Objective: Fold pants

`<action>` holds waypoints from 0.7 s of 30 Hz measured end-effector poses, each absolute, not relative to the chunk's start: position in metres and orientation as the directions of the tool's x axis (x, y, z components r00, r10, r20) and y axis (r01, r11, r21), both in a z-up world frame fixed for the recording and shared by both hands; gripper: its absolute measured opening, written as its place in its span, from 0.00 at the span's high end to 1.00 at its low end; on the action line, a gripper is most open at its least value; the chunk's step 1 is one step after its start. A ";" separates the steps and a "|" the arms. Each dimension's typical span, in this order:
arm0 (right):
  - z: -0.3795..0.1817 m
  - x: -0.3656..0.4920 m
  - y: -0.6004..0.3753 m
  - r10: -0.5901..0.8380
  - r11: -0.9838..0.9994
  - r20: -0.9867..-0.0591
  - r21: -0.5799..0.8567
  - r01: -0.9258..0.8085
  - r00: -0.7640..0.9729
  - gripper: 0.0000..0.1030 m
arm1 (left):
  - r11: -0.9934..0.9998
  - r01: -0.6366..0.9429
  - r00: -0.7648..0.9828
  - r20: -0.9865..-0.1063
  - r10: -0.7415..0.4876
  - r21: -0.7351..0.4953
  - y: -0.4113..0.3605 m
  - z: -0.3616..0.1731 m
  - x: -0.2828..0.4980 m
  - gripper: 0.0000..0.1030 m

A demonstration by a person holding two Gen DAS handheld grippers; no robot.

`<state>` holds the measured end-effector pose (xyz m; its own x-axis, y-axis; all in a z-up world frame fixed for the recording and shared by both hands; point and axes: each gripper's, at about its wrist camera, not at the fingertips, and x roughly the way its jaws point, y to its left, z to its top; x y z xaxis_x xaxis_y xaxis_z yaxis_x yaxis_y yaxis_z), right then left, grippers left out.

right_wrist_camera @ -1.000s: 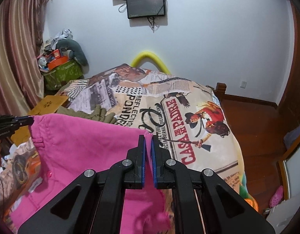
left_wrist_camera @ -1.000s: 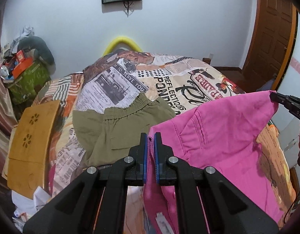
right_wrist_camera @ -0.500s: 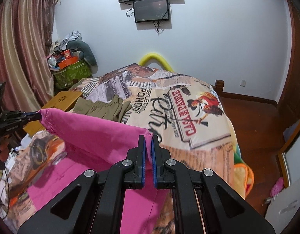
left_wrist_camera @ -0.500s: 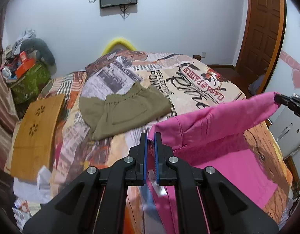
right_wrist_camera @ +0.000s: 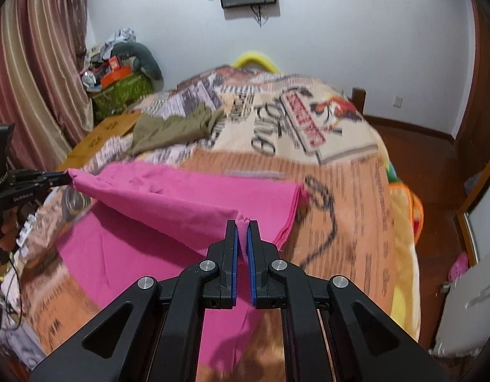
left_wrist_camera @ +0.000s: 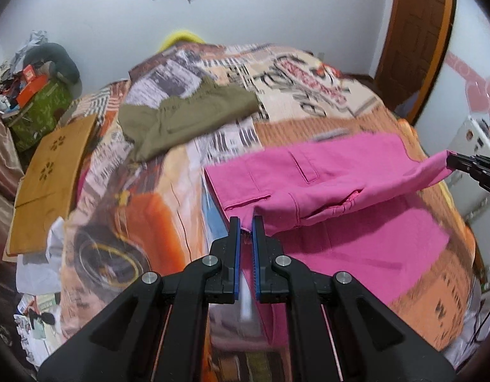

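Observation:
Bright pink pants (left_wrist_camera: 311, 184) lie partly on the patterned bed, their upper part lying flat and the near edge lifted. My left gripper (left_wrist_camera: 246, 219) is shut on one pink corner. My right gripper (right_wrist_camera: 241, 222) is shut on the other corner; it also shows at the right edge of the left wrist view (left_wrist_camera: 467, 167). The cloth stretches between them (right_wrist_camera: 156, 197), sagging low over the pink layer beneath. The left gripper shows at the left of the right wrist view (right_wrist_camera: 54, 176).
Olive-green shorts (left_wrist_camera: 187, 117) lie farther back on the bed. A wooden board (left_wrist_camera: 51, 172) leans at the bed's left side. Clutter and a green box (left_wrist_camera: 38, 108) stand in the left corner. A door (left_wrist_camera: 413, 41) is at the right, a white appliance (right_wrist_camera: 464, 302) near the bed's foot.
Both grippers have dropped lower and forward over the bed with the pink pants. The held edge now sags close to the cloth below, and the waist part lies flat.

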<state>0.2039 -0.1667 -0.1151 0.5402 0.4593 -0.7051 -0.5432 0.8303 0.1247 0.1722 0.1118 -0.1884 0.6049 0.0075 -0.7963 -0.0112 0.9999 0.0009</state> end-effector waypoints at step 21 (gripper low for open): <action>-0.159 0.153 -0.179 0.367 0.863 -0.800 0.101 -0.496 0.476 0.76 | 1.000 -0.021 0.569 -0.822 0.028 0.020 0.100 -0.211 0.125 0.91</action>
<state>0.1527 -0.1794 -0.1589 0.4756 0.3668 -0.7995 -0.4956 0.8626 0.1009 0.1249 0.0996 -0.2112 0.5692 0.0277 -0.8217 -0.0205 0.9996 0.0195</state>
